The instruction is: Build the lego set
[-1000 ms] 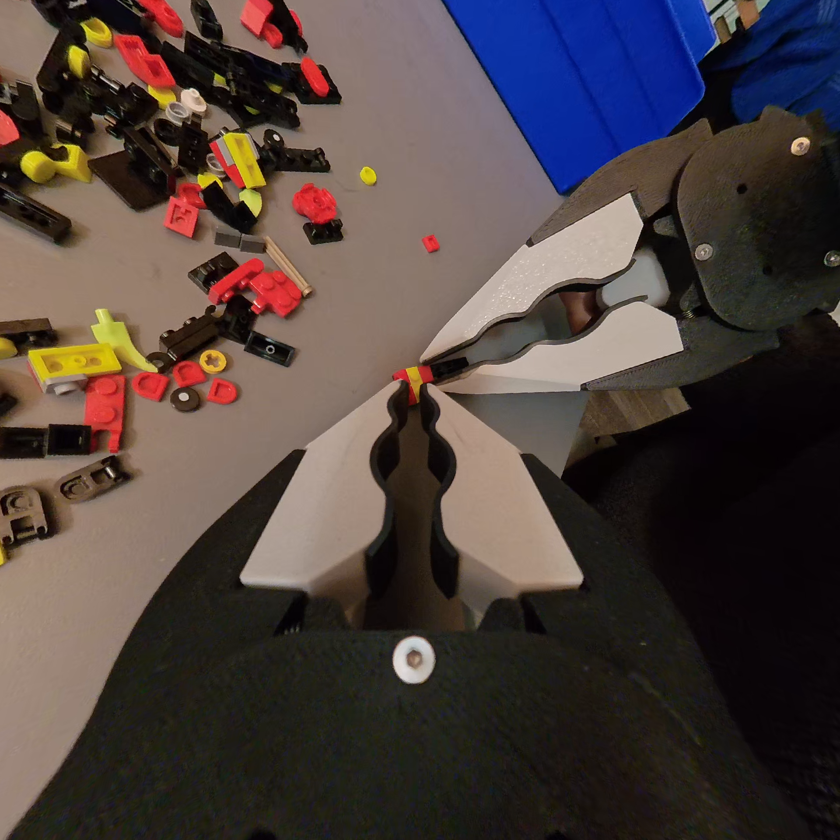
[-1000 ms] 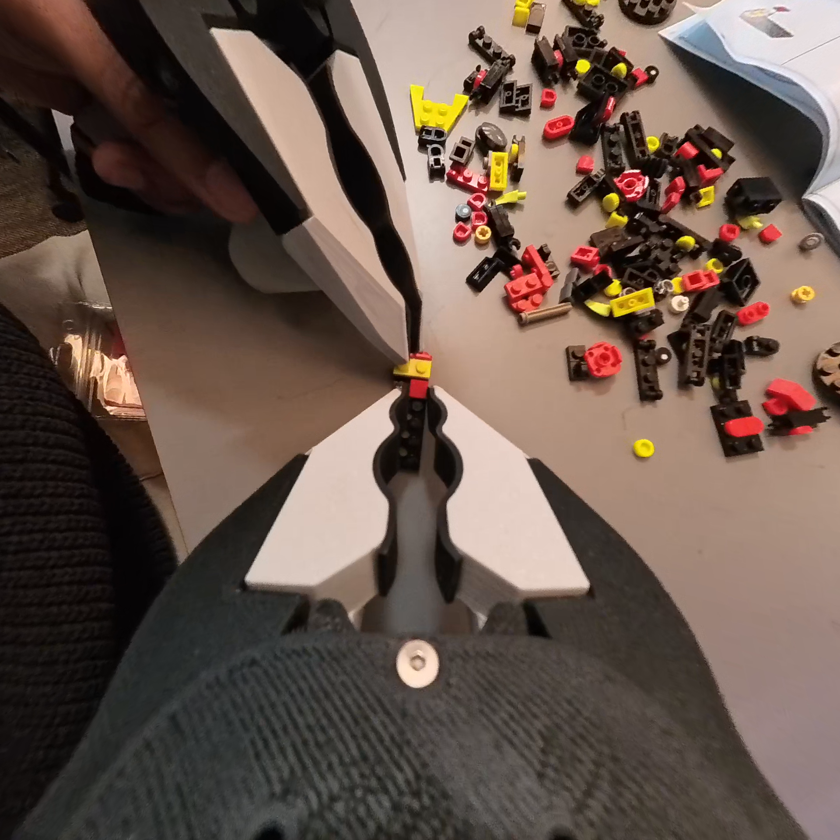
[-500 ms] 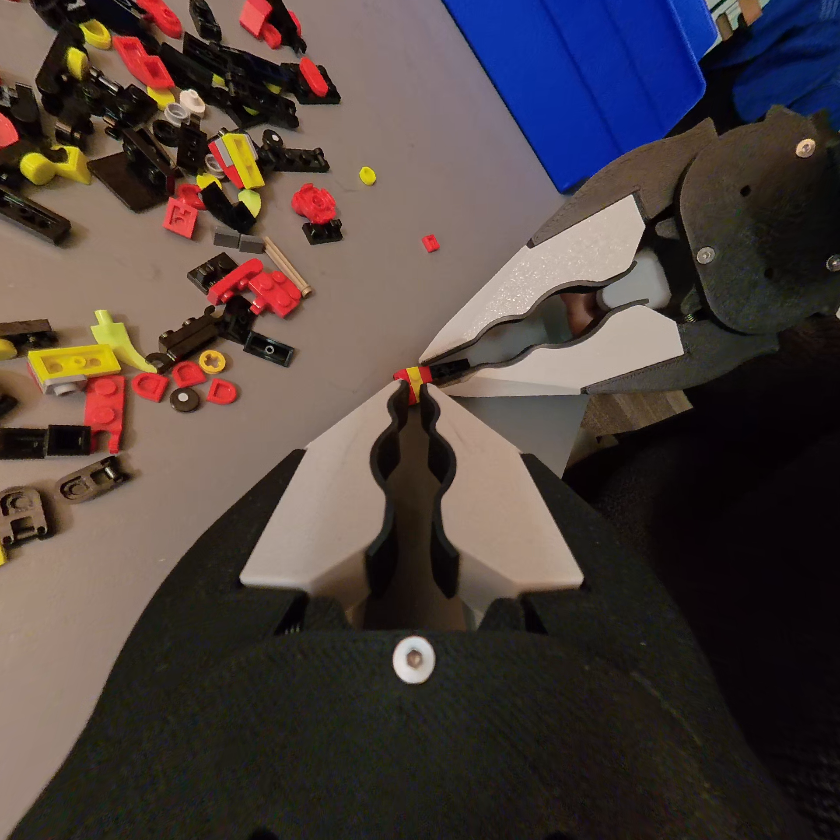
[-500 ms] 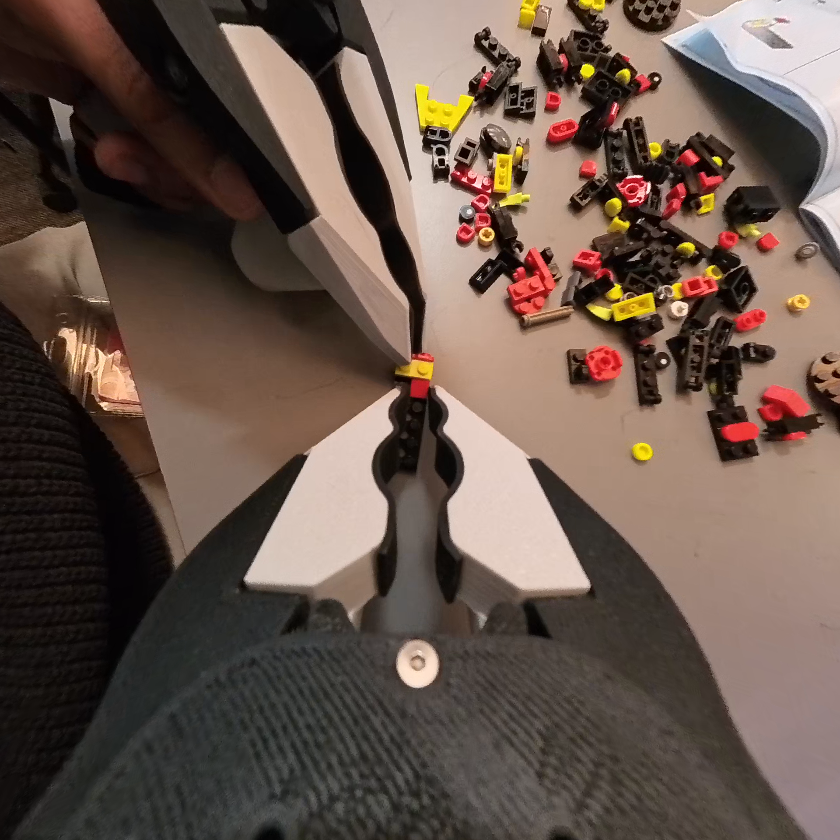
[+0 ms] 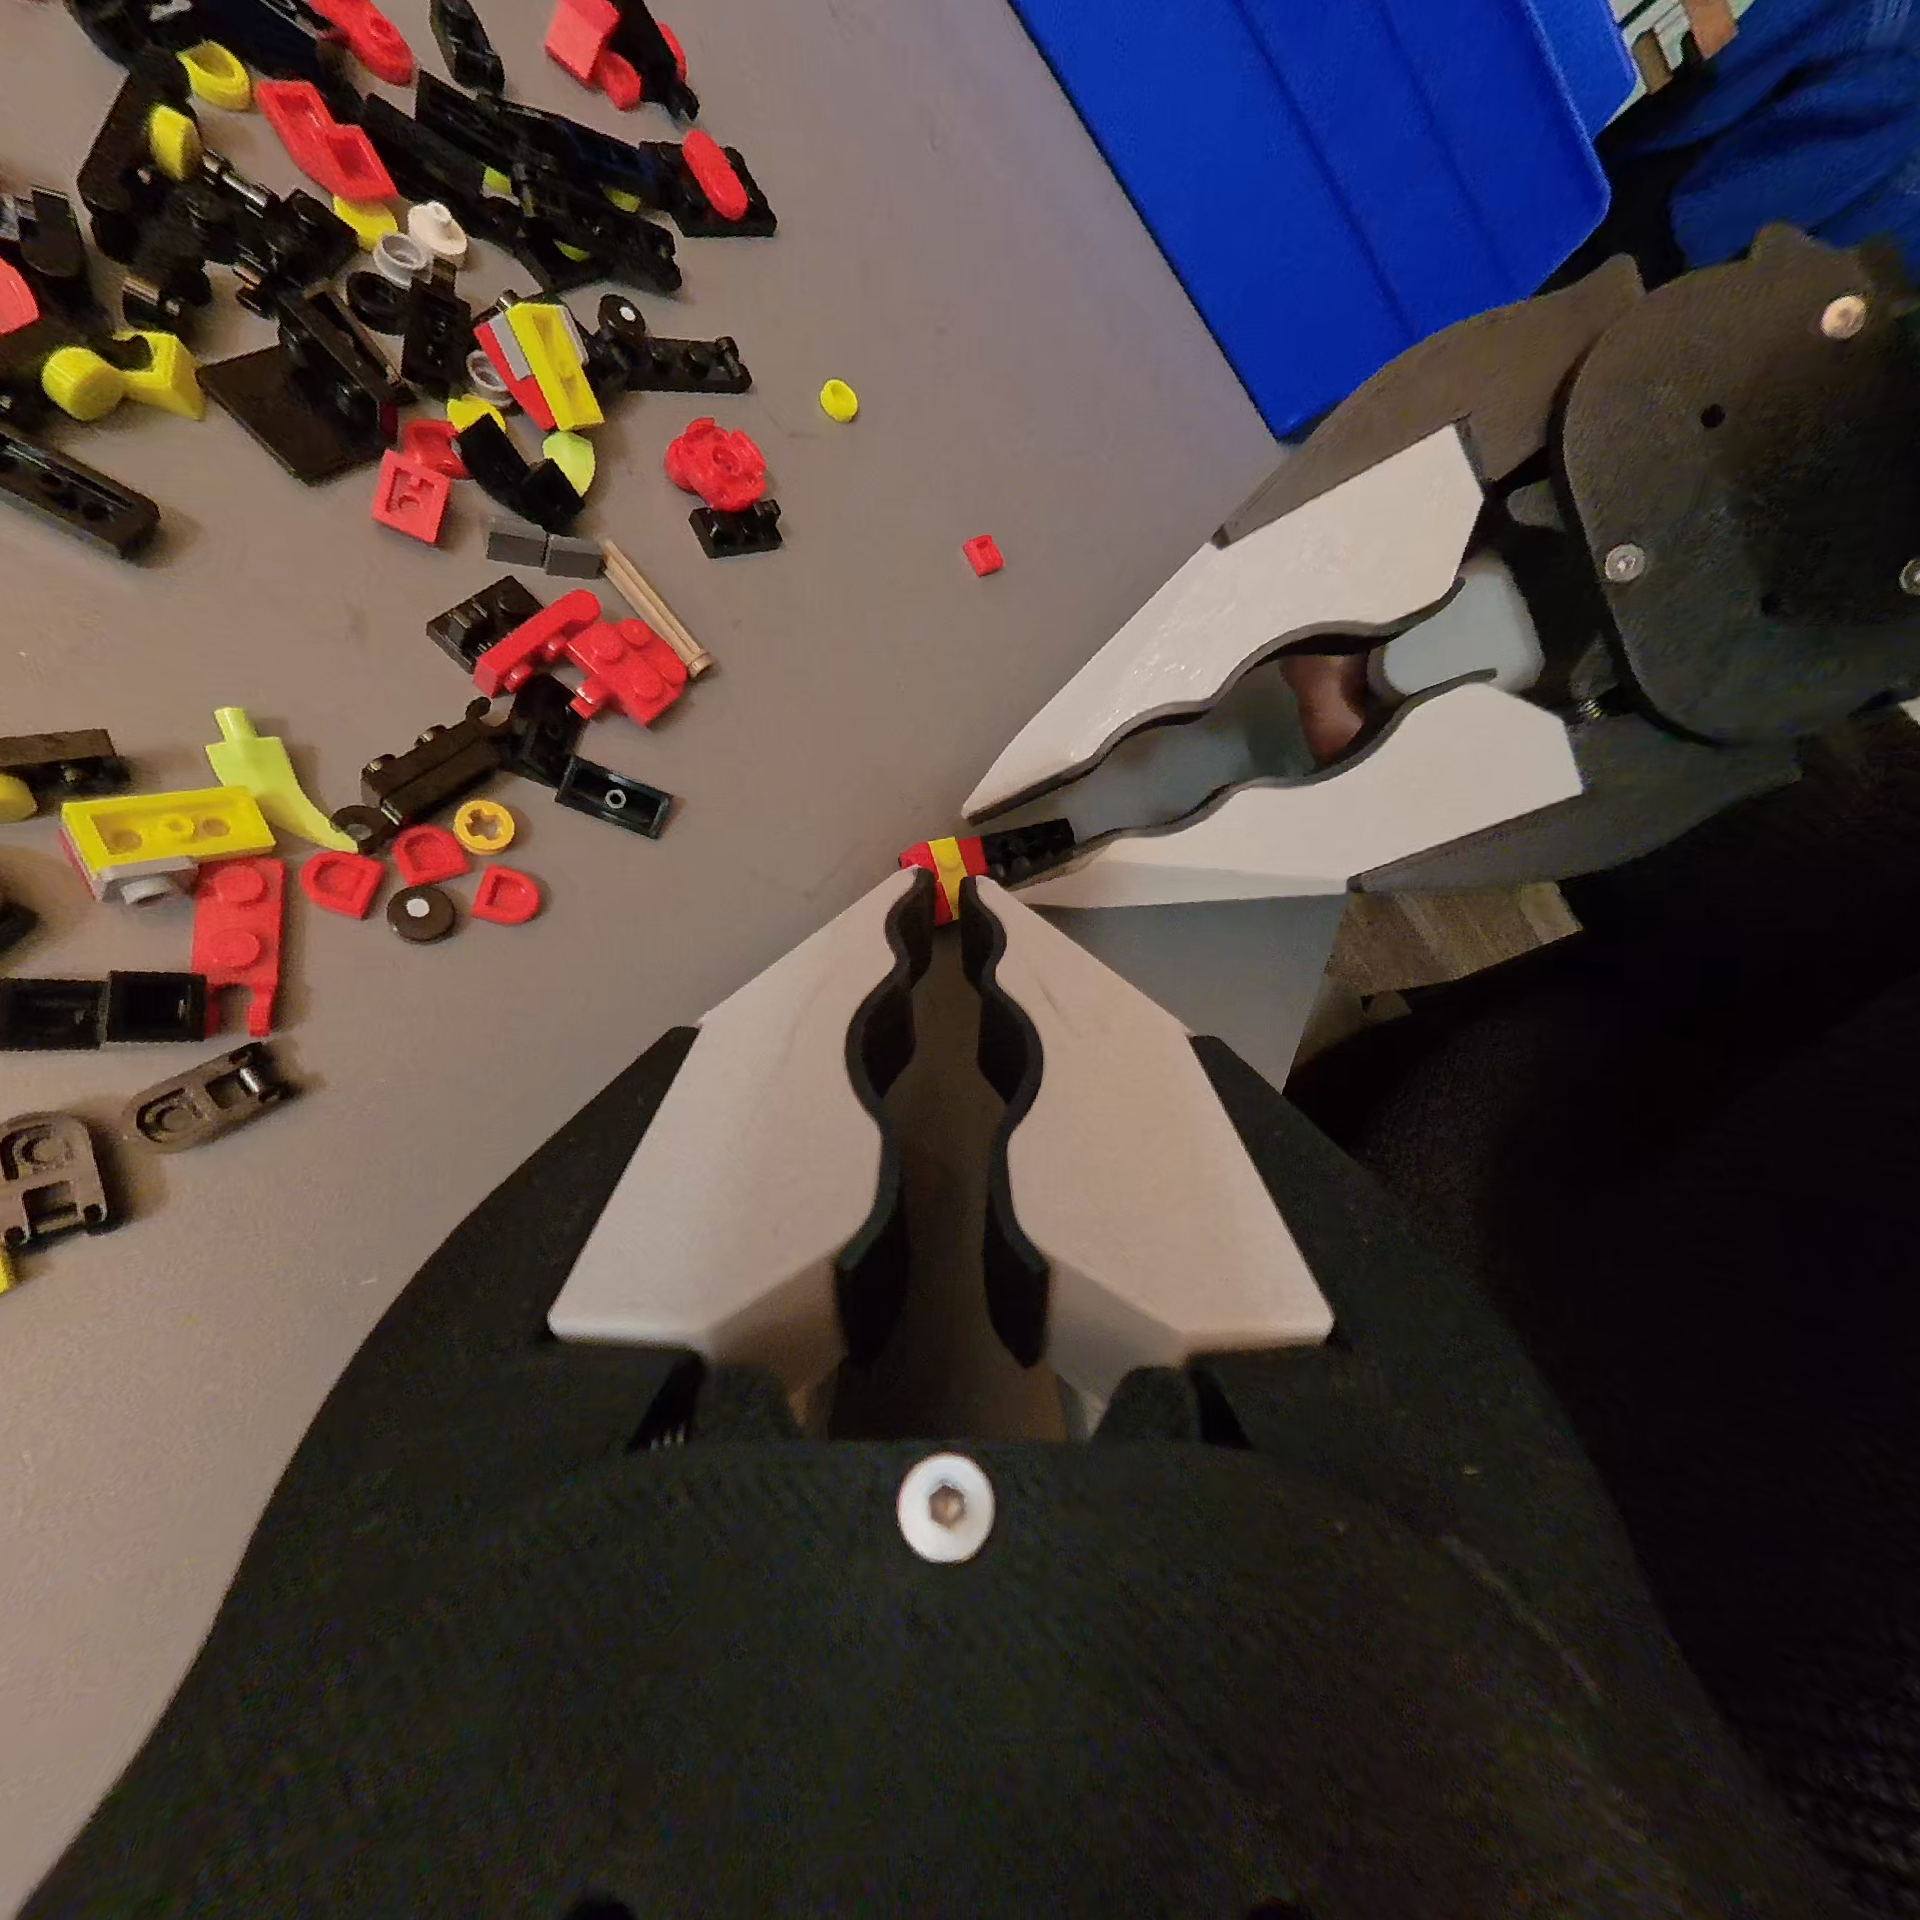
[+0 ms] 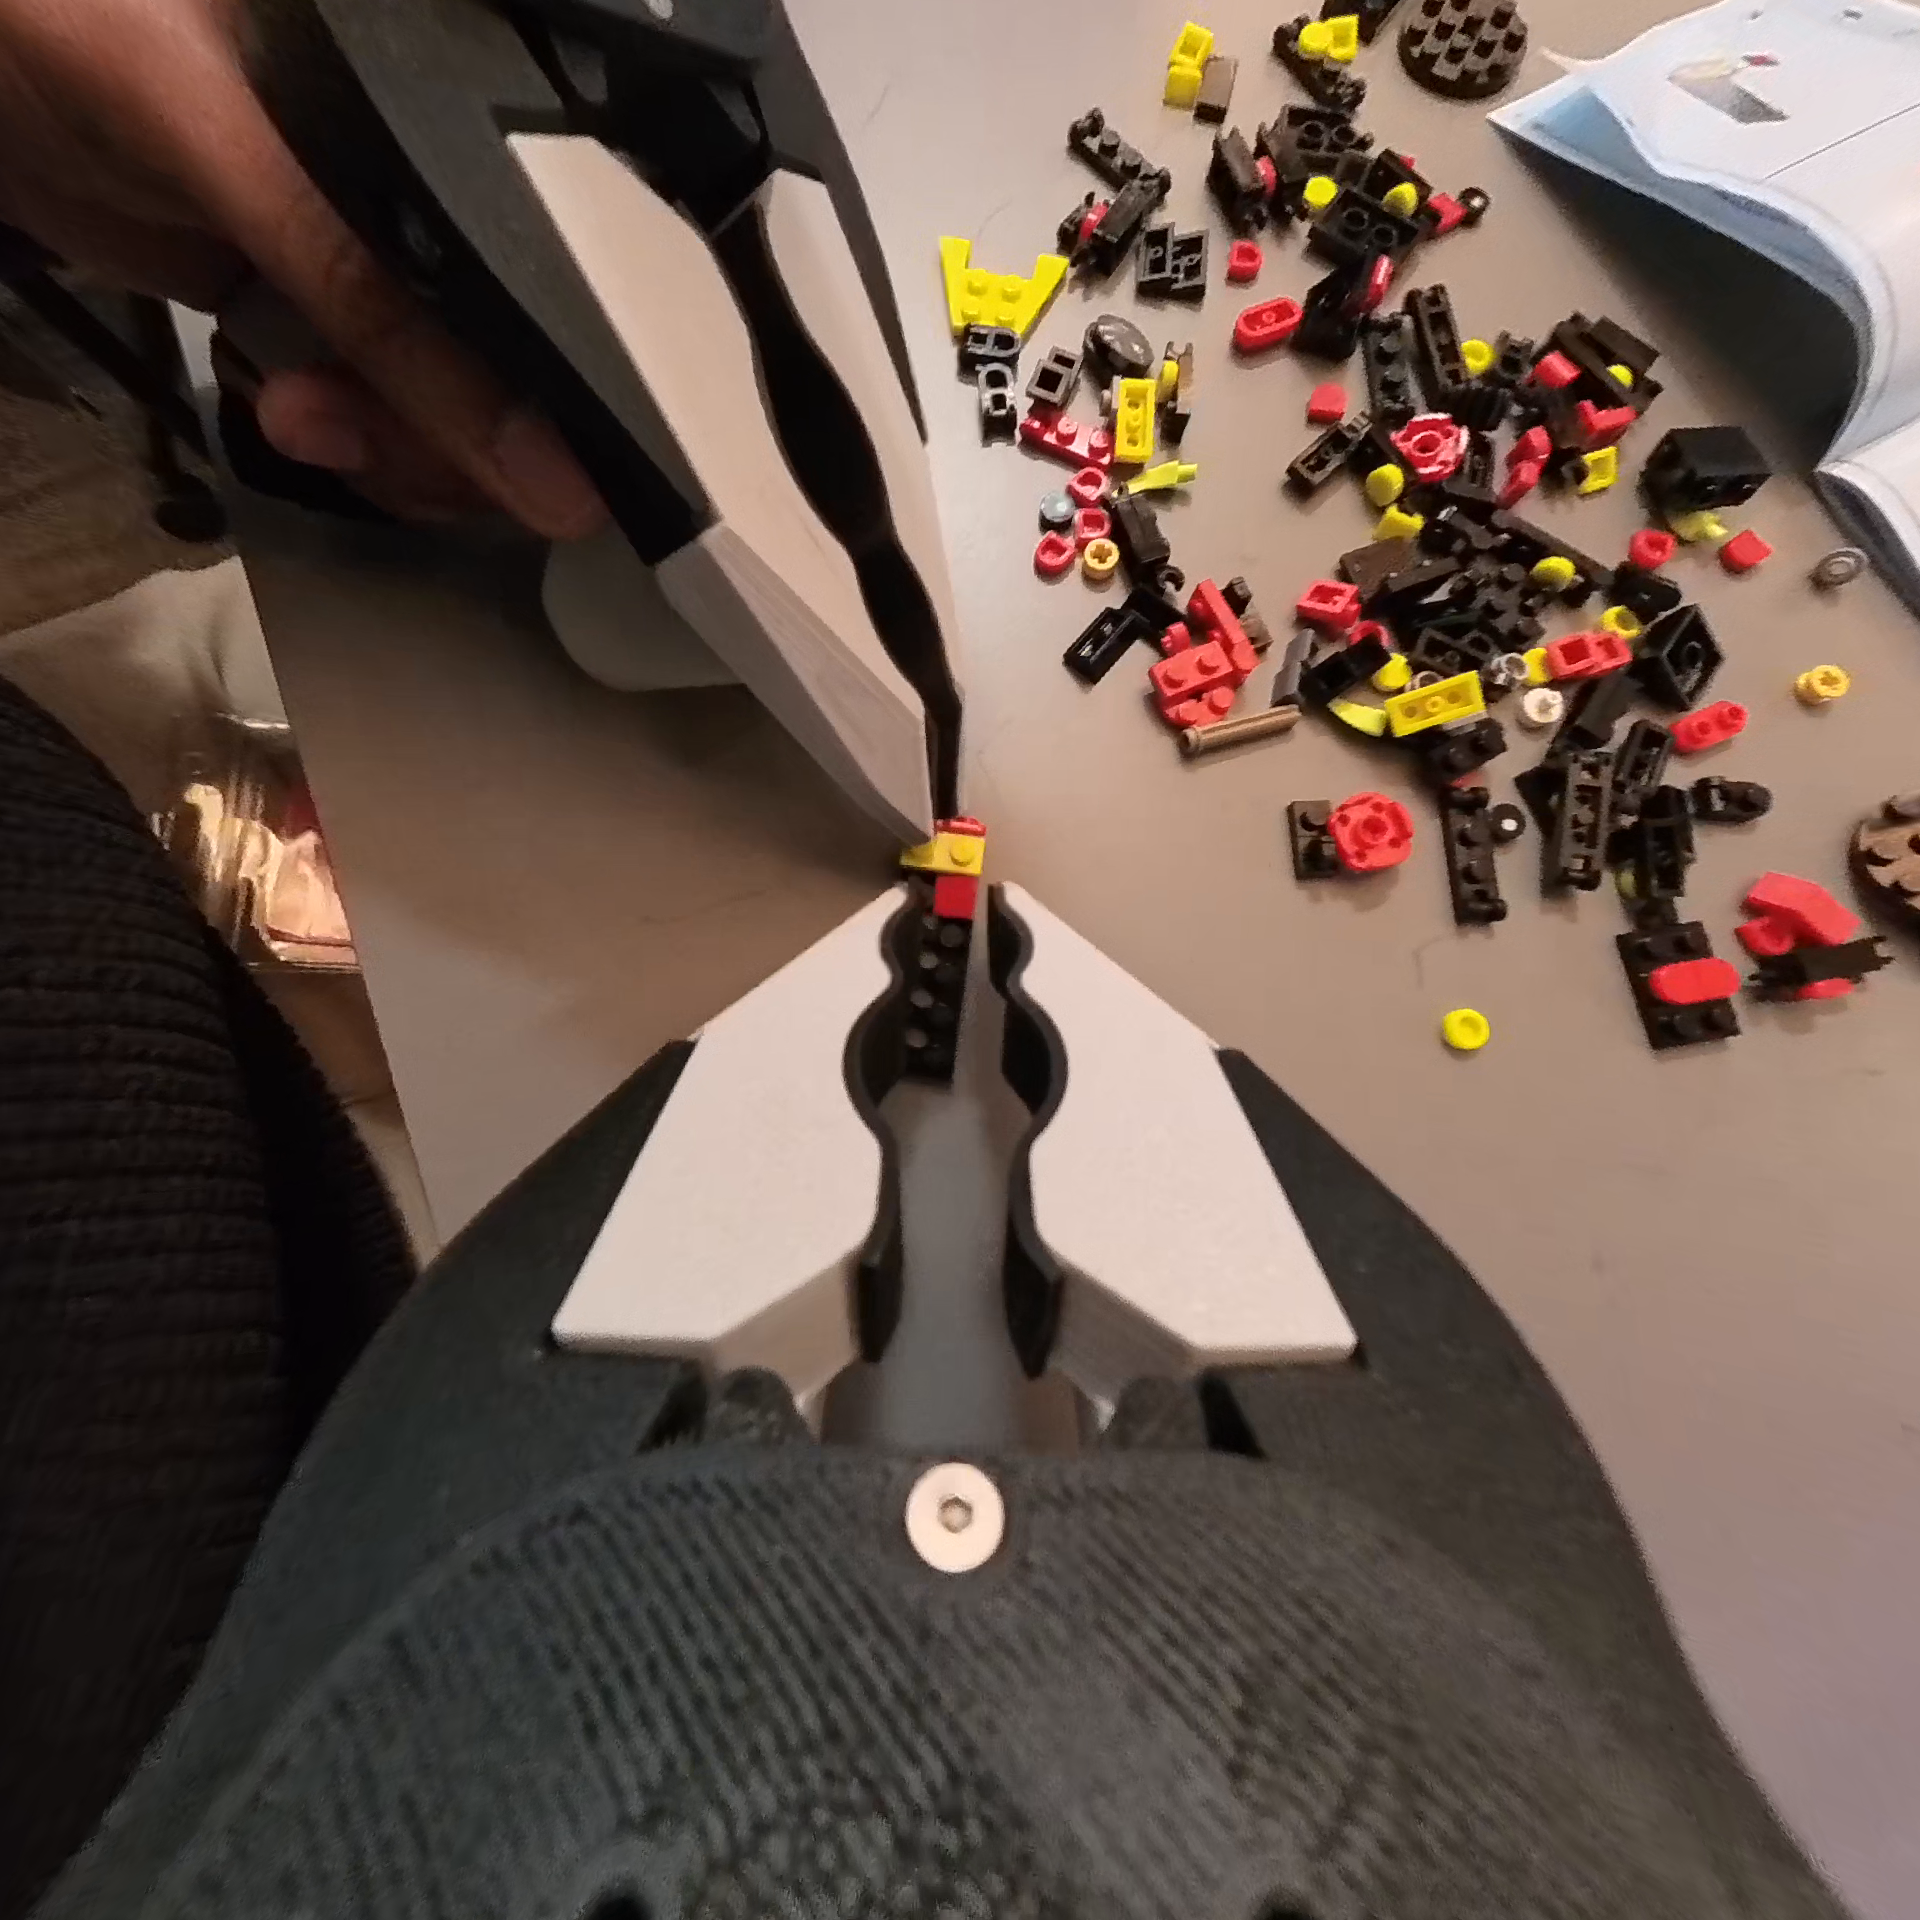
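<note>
A small lego assembly [image 5: 956, 860] of a black studded plate with red and yellow pieces at its end hangs above the grey table [image 5: 935, 260], held between both grippers. My left gripper [image 5: 940, 899] is shut on its red and yellow end. My right gripper [image 6: 943, 904] is shut on the black plate [image 6: 935, 987], which lies along its left finger. The two grippers meet tip to tip. The right gripper [image 5: 987, 847] comes in from the right in the left wrist view. The left gripper [image 6: 940, 816] comes in from the upper left in the right wrist view.
Several loose black, red and yellow pieces [image 5: 416, 416] lie spread on the table, also in the right wrist view [image 6: 1455, 571]. A blue bin [image 5: 1299, 156] stands at the far side. An instruction booklet [image 6: 1766, 208] lies beyond the pile. A hand [image 6: 312, 312] holds the left gripper. The table edge [image 6: 343, 935] is close. My left and right fingertips are right by each other.
Both grippers stay pinched on the same small assembly, tip to tip. Only a slight shift of the right wrist view shows.
</note>
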Motion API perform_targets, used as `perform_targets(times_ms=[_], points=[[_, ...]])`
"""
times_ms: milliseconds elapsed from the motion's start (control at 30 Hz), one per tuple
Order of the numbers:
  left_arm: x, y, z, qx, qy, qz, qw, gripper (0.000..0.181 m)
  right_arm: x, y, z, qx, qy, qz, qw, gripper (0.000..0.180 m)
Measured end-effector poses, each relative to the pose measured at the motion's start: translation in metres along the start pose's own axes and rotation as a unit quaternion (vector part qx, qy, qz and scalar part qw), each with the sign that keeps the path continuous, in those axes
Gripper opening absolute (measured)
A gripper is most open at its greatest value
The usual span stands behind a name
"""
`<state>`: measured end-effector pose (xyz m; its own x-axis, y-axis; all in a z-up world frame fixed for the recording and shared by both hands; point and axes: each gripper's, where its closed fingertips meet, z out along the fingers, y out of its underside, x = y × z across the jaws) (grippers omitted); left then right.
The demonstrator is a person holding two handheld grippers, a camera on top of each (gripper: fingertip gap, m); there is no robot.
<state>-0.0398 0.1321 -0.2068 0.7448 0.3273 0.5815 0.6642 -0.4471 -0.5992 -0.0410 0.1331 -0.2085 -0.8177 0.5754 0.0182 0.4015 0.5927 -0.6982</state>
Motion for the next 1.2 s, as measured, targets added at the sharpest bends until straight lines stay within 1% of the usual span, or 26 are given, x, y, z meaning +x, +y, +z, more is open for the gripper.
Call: perform_targets(times_ms=[167,267,400,633,1033,1200], points=[[0.0,0.0,0.0,0.0,0.0,0.0,1.0,0.003,0.011,-0.005,-0.01,0.035,-0.018,0.073,0.996,0.009],[0.0,0.0,0.0,0.0,0.0,-0.001,1.0,0.003,0.01,-0.003,-0.008,0.034,-0.035,0.106,0.993,0.01],[0.0,0.0,0.0,0.0,0.0,-0.001,1.0,0.003,0.007,0.001,-0.002,0.014,-0.033,0.101,0.994,0.01],[0.0,0.0,0.0,0.0,0.0,-0.001,1.0,0.003,0.008,0.003,0.001,0.009,-0.028,0.102,0.994,0.008],[0.0,0.0,0.0,0.0,0.0,-0.001,1.0,0.003,0.01,0.002,0.002,0.01,-0.024,0.103,0.994,0.008],[0.0,0.0,0.0,0.0,0.0,-0.001,1.0,0.003,0.01,-0.002,-0.004,0.025,-0.024,0.094,0.995,0.007]])
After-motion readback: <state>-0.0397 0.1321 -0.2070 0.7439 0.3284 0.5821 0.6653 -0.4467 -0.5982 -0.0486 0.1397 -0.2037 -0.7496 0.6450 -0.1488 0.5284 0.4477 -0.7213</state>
